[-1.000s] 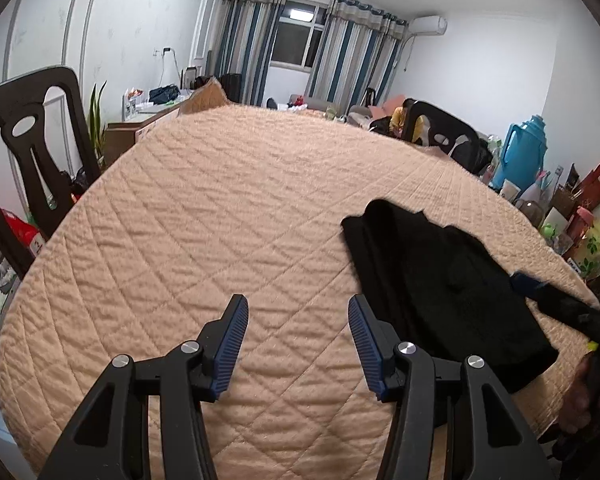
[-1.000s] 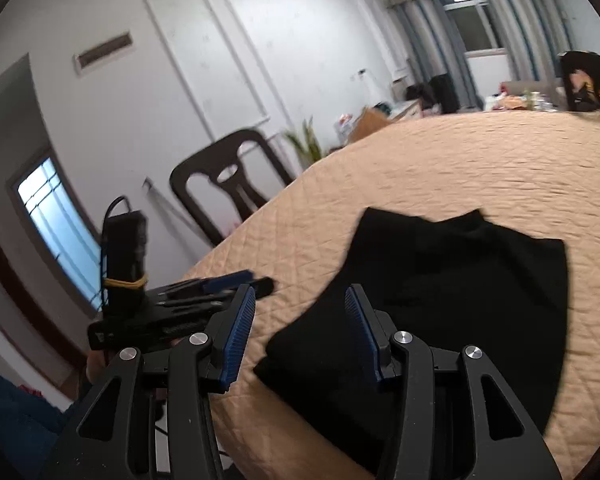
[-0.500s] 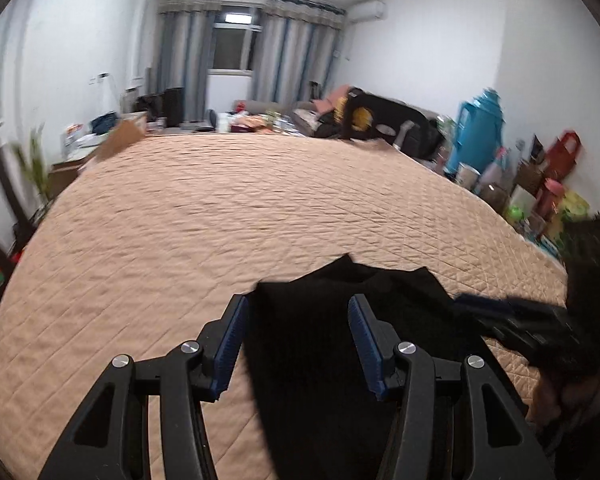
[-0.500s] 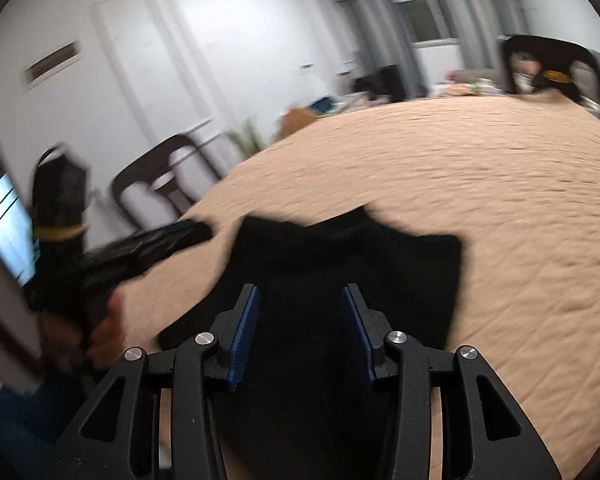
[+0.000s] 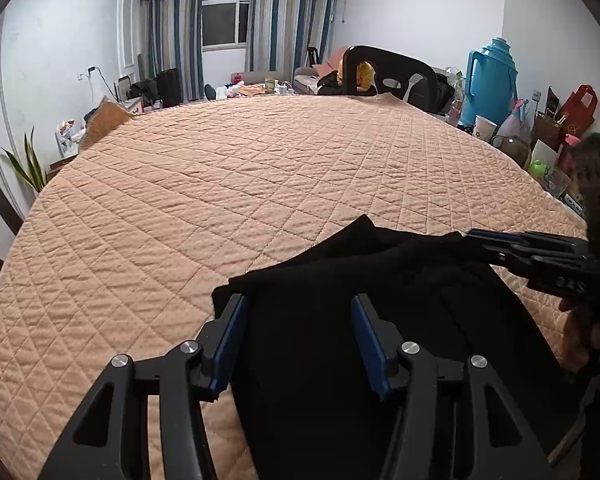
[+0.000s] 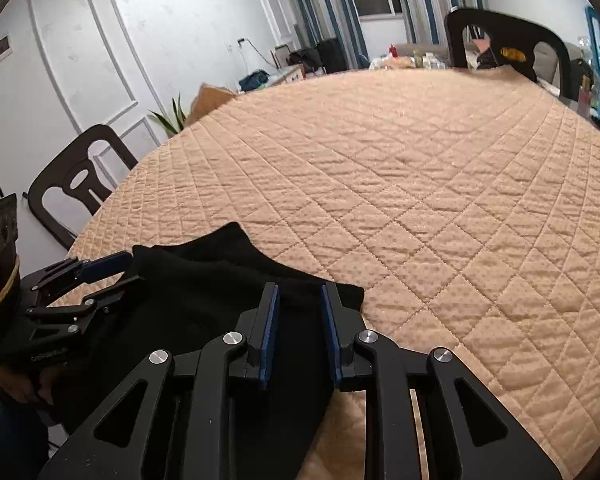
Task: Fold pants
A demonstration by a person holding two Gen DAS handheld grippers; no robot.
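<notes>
Quilted peach fabric covers the wide surface (image 5: 260,184), and the black pants (image 5: 340,360) lie bunched at its near edge. My left gripper (image 5: 296,340) hovers unclenched above them; my right gripper (image 6: 300,332) is closing, pants cloth between its blue pads, not yet pinched.

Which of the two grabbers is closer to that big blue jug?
Right. The right gripper, jaws closing with the black pants between them, is on the side of the blue jug; the left gripper is farther away, at the pants' left edge.
</notes>
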